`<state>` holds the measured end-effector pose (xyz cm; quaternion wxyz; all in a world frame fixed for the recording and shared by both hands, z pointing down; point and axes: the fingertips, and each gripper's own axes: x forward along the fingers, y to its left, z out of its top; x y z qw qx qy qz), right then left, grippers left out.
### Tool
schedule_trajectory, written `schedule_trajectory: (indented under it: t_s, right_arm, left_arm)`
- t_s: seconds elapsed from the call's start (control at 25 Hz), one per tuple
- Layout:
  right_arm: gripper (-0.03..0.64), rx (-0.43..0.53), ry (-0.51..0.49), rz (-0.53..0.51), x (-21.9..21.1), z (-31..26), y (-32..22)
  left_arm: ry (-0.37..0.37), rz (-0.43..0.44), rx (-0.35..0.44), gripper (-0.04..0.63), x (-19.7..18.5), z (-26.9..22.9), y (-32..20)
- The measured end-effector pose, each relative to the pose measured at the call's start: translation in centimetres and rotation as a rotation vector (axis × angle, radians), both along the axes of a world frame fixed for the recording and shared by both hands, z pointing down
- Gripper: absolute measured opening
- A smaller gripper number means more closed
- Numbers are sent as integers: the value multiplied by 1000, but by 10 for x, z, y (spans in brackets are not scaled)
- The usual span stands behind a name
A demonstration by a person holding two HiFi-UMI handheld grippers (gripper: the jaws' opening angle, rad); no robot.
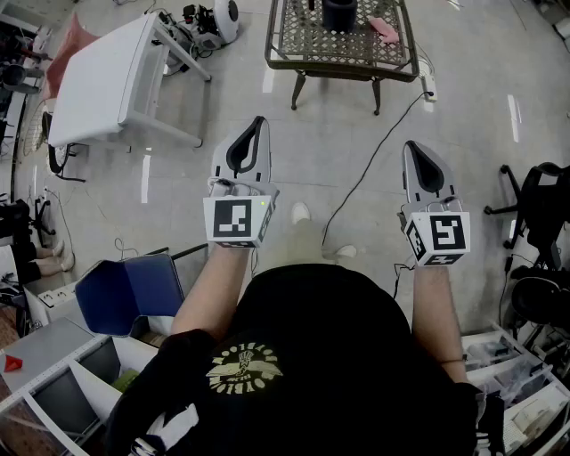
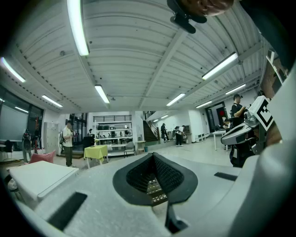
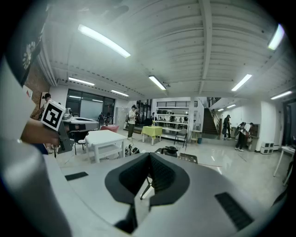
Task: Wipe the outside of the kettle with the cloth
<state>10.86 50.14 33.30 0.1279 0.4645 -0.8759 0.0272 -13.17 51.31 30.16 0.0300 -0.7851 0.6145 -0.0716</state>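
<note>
Ahead, a cable (image 1: 374, 151) lies before the kettle (image 1: 339, 13); left gripper (image 1: 260, 121) and right gripper (image 1: 410, 145) fingers are pressed together.

Dark kettle (image 1: 339, 12), upright on the lattice table (image 1: 307, 40), cropped by the head view's top edge. Pink cloth (image 1: 385, 29), apparently crumpled, lies near it on the right, apart.

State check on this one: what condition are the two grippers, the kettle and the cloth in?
left gripper: shut, empty, away from the table.
right gripper: shut, empty, away from the table.
kettle: standing on the metal table, untouched.
cloth: lying on the same table, to the kettle's right in the head view, not picked up.
</note>
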Motion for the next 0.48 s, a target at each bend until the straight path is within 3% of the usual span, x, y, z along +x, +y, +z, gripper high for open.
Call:
schedule_trajectory:
  t_s: [0.2, 0.48]
  right_arm:
    - [11, -14, -36, 16, -29, -5, -32]
    - [11, 15, -7, 76, -50, -20, -75]
  left_arm:
    - [-3, 10, -1, 8, -31, -3, -35]
    - [25, 59, -6, 8, -60, 6, -89]
